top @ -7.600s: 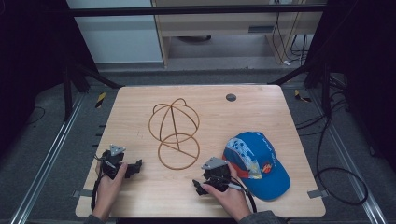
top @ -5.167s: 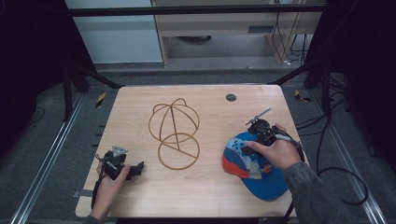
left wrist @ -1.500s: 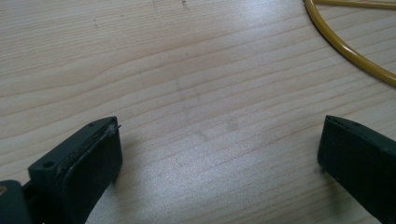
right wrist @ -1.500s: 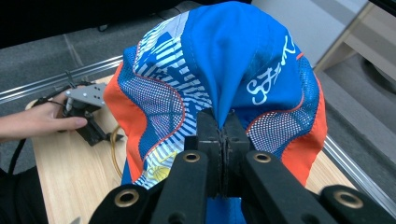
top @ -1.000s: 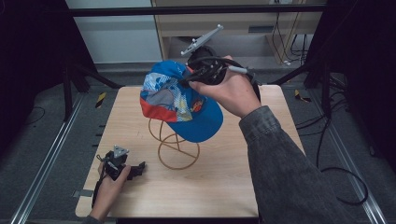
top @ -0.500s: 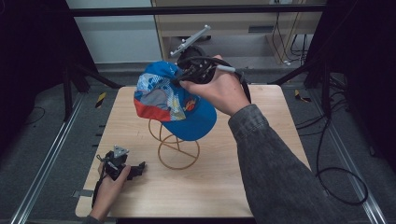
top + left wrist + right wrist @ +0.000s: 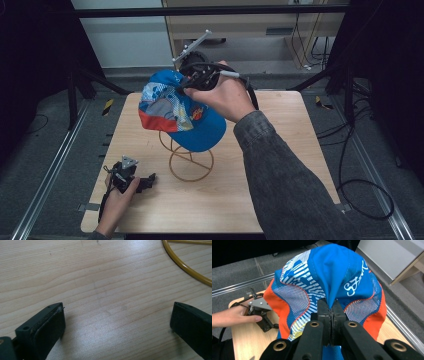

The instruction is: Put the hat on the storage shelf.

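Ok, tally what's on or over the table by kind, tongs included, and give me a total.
Caps: 1, the blue cap, pinched in the right tongs above the stand
Wire stands: 1, the yellow wire stand on the table
Tongs: 2, the right one plus the open left tongs resting low on the table
Total: 4

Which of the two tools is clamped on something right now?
The right tool, raised above the yellow wire stand, is pinched shut on the blue, orange and white fabric cap. The left tool rests open on the wooden table, holding nothing.
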The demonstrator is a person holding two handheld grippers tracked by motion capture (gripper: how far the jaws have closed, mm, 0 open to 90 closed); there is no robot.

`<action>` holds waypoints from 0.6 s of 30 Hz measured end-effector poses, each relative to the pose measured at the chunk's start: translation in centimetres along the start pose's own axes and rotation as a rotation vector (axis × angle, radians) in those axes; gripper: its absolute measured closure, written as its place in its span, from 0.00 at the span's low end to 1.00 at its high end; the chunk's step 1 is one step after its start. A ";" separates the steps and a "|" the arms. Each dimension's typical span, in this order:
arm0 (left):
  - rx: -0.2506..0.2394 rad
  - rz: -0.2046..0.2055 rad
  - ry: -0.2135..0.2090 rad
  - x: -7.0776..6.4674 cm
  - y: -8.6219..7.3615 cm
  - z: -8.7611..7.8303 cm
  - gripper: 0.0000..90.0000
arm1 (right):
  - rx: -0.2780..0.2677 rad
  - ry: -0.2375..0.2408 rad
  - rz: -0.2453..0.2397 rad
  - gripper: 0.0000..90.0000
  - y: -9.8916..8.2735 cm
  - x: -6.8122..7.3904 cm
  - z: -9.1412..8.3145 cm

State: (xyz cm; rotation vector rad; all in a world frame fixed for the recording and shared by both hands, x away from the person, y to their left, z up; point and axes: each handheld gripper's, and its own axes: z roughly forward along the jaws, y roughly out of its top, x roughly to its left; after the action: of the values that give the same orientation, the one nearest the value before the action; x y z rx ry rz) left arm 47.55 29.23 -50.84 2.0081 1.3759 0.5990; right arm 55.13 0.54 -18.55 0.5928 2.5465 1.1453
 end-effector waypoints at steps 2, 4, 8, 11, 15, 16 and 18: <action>0.000 0.000 -0.001 0.0 0.0 0.0 0.00 | 0.014 0.007 0.002 0.99 -0.2 0.0 0.6; 0.000 0.000 -0.001 0.0 0.0 0.0 0.00 | 0.021 0.011 0.002 0.99 -0.4 0.0 0.9; 0.000 -0.001 -0.001 0.0 0.0 0.0 0.00 | 0.040 0.017 0.006 0.99 -0.6 0.1 1.8; 0.000 0.000 -0.001 0.0 0.0 0.0 0.00 | 0.052 0.023 0.000 0.99 -0.6 0.3 2.4; 0.000 -0.001 -0.001 0.0 0.0 0.0 0.00 | 0.077 0.030 -0.011 0.99 -0.5 0.7 3.2; 0.000 -0.001 -0.001 0.0 0.0 0.0 0.00 | 0.084 0.031 -0.015 0.99 -0.5 0.8 3.4; 0.000 -0.001 -0.001 0.0 0.0 0.0 0.00 | 0.091 0.034 -0.017 0.99 -0.6 0.9 3.6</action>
State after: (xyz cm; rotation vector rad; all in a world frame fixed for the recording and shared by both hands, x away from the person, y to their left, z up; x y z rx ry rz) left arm 47.55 29.23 -50.83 2.0077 1.3761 0.5981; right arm 55.71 2.97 -21.40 0.5762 2.6391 1.0476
